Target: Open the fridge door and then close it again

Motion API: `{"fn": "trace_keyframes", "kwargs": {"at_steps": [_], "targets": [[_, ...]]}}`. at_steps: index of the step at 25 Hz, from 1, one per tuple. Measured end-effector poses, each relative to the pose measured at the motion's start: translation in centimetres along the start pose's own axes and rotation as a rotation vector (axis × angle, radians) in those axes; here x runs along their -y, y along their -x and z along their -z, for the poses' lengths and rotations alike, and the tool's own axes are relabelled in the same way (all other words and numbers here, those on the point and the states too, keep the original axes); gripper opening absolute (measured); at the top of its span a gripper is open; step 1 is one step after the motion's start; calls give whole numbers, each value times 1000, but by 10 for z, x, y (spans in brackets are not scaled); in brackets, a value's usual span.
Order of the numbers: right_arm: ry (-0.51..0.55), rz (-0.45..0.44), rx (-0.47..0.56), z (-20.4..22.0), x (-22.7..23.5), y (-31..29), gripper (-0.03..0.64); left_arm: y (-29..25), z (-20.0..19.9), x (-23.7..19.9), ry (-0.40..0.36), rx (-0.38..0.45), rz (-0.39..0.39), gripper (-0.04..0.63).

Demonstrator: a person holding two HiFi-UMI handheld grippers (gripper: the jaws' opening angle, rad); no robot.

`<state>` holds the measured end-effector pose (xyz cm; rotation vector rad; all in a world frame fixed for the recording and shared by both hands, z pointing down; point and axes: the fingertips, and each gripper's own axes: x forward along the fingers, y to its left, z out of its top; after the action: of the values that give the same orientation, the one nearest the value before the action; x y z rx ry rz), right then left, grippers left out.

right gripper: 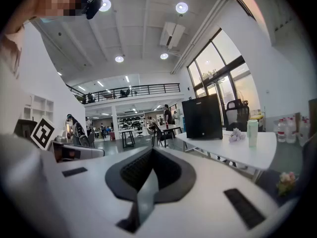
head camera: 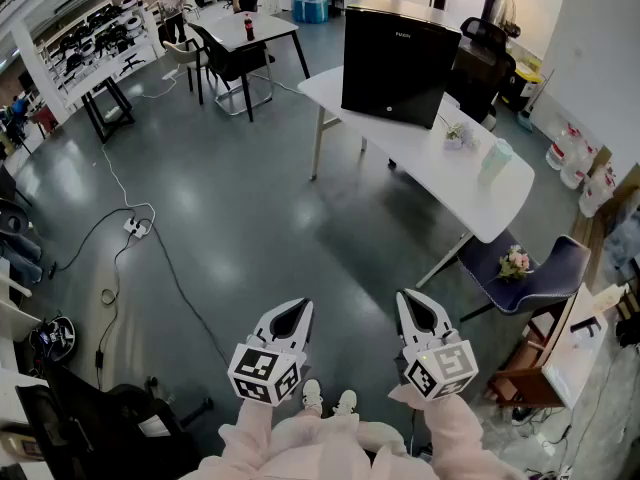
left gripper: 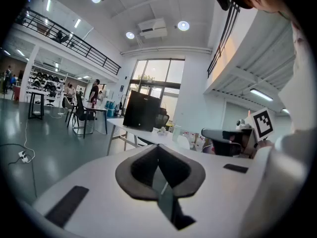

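Both left tool [head camera: 288, 315] and right tool [head camera: 420, 308] are hovering closed, empty. Approaching the fridge [head camera: 400, 63] squarely at the tabletop's [head camera: 470, 183] far end seems best.

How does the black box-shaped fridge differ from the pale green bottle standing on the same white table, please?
The black box-shaped fridge is dark, square-sided and far bigger; the pale green bottle is light, slim and small. In the head view the fridge stands toward the table's far end and the bottle toward its near end. Both stand upright on the white table.
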<state>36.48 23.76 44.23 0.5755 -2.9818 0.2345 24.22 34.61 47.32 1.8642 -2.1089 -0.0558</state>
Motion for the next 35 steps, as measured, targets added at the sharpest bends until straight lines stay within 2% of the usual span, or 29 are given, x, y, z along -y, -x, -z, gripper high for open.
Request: {"fn": "trace_keyframes", "kwargs": {"at_steps": [8, 21, 28, 35], "targets": [[-39, -1, -20, 0, -1, 20, 8, 12, -4, 19, -16, 17, -13, 11], [-108, 4, 59, -16, 14, 26, 8, 9, -6, 37, -45, 55, -63, 11], [-105, 7, 46, -5, 41, 9, 9, -18, -6, 25, -45, 59, -87, 11], [-73, 33, 43, -23, 81, -50, 9, -84, -37, -10, -50, 77, -59, 11]]}}
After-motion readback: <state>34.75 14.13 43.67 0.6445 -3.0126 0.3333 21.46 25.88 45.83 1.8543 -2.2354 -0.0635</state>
